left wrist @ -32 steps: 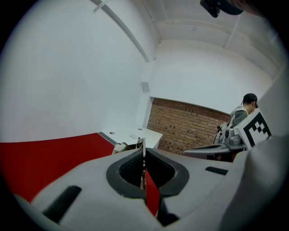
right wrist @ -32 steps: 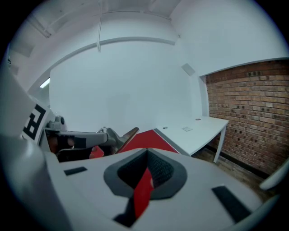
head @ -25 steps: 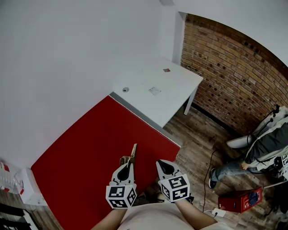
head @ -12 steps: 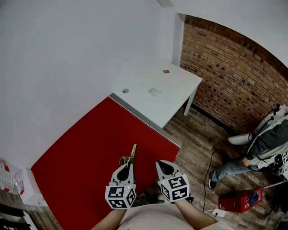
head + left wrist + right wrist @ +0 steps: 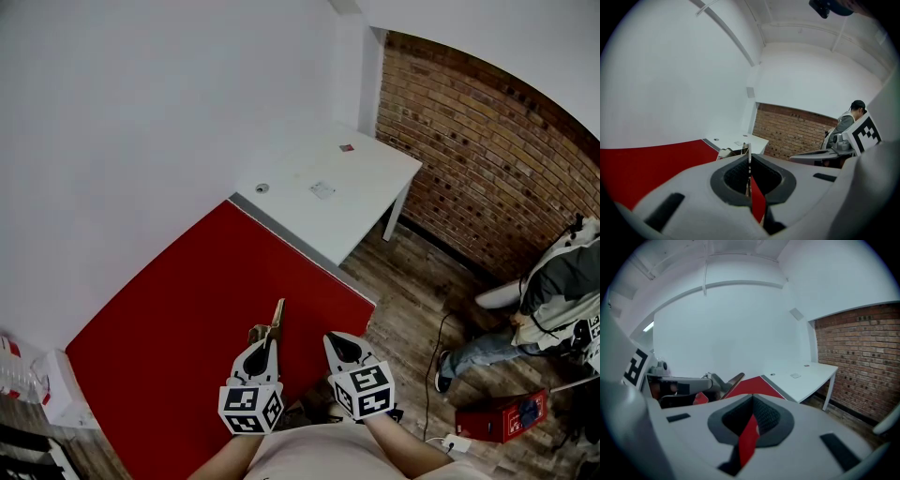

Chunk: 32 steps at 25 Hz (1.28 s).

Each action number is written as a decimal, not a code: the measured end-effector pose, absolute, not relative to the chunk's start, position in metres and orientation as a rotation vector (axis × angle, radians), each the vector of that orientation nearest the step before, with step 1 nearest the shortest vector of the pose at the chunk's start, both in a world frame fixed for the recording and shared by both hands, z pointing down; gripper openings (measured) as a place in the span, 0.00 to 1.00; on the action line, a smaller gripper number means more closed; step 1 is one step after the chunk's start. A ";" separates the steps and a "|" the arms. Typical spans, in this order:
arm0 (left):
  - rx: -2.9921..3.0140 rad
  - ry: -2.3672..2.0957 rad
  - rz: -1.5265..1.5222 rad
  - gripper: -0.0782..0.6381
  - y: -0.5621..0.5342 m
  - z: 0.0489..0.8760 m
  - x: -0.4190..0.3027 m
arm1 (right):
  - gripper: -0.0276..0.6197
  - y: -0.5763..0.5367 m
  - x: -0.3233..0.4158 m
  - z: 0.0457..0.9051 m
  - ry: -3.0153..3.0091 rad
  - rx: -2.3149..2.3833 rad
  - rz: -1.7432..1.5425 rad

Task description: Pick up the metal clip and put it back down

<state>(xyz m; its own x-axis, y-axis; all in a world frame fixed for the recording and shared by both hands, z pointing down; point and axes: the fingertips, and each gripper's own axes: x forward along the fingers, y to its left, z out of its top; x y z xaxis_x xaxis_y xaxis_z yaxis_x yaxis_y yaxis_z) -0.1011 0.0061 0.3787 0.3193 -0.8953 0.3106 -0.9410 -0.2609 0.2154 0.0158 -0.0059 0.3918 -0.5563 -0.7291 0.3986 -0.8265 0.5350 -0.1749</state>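
Note:
The metal clip (image 5: 276, 321) is a slim brass-coloured piece sticking forward out of my left gripper (image 5: 266, 344), which is shut on it above the near part of the red table (image 5: 187, 291). In the left gripper view the clip (image 5: 748, 154) shows as a thin edge pinched between the dark pads. My right gripper (image 5: 337, 342) hovers just to the right of the left one, shut with nothing in it. The right gripper view shows the clip (image 5: 733, 379) jutting from the left gripper (image 5: 712, 380) off to its left.
A white table (image 5: 366, 202) adjoins the red one at the far end, with a small round thing (image 5: 262, 187) and a flat card (image 5: 322, 189) on it. A brick wall (image 5: 487, 169) stands to the right. A seated person (image 5: 553, 300) and a red box (image 5: 502, 417) are on the wood floor.

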 end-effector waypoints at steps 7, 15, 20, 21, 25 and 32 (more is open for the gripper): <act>2.225 -1.632 0.180 0.12 0.008 0.382 -0.101 | 0.05 -0.006 0.017 0.393 -2.493 1.301 0.507; 2.213 -1.637 0.187 0.12 -0.005 0.392 -0.104 | 0.05 -0.017 0.021 0.404 -2.470 1.313 0.521; 2.209 -1.625 0.223 0.12 -0.022 0.416 -0.108 | 0.05 -0.033 0.014 0.427 -2.441 1.319 0.538; 2.207 -1.621 0.229 0.12 -0.026 0.422 -0.109 | 0.05 -0.038 0.012 0.431 -2.438 1.320 0.540; 2.212 -1.604 0.268 0.12 -0.041 0.434 -0.104 | 0.05 -0.054 0.012 0.441 -2.433 1.317 0.551; 2.209 -1.586 0.312 0.12 -0.074 0.467 -0.108 | 0.05 -0.091 0.014 0.470 -2.397 1.354 0.576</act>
